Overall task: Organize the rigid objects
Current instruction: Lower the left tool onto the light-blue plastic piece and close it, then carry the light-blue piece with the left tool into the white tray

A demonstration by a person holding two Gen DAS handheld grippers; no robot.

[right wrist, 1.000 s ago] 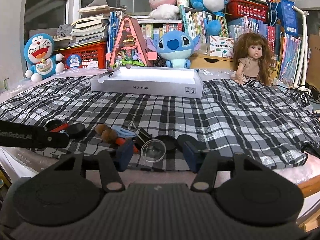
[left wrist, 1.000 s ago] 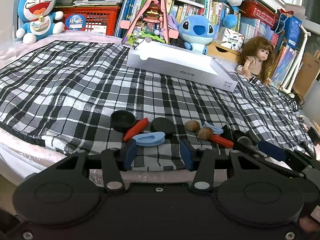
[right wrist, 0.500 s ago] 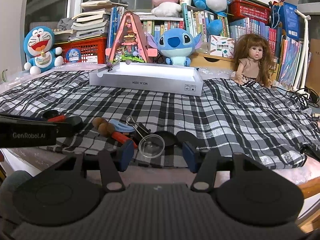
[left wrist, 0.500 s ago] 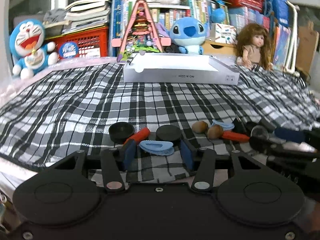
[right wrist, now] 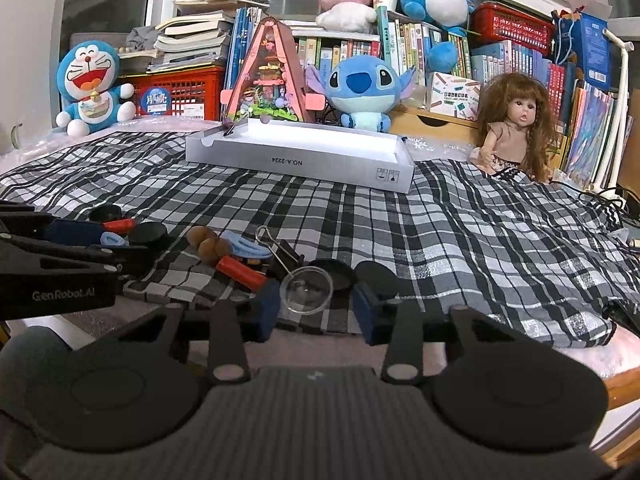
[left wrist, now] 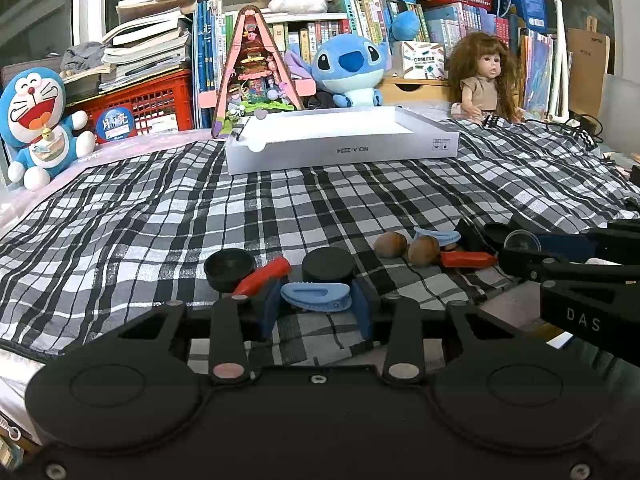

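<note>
On the checked cloth, my left gripper (left wrist: 317, 308) is closing, and its pads touch both ends of a light blue clip (left wrist: 316, 296). Just beyond it lie two black caps (left wrist: 229, 268) and a red peg (left wrist: 262, 278). To the right, my right gripper (right wrist: 316, 308) is shut on a clear round dish (right wrist: 306, 290). Beside that dish are a black binder clip (right wrist: 280, 256), two black lids (right wrist: 376, 276), two brown nuts (right wrist: 208, 242), a second blue clip (right wrist: 244, 246) and a red piece (right wrist: 240, 272).
A white open box (left wrist: 340, 152) lies farther back on the cloth, with nothing visible in it. Plush toys (left wrist: 352, 68), a doll (left wrist: 486, 80), a red crate (left wrist: 148, 104) and bookshelves line the back. The cloth's front edge (right wrist: 320, 326) runs just under both grippers.
The left wrist view has rolled level and the left jaws have narrowed onto the blue clip. The right jaws have closed in on the clear dish; the right hand stayed put.
</note>
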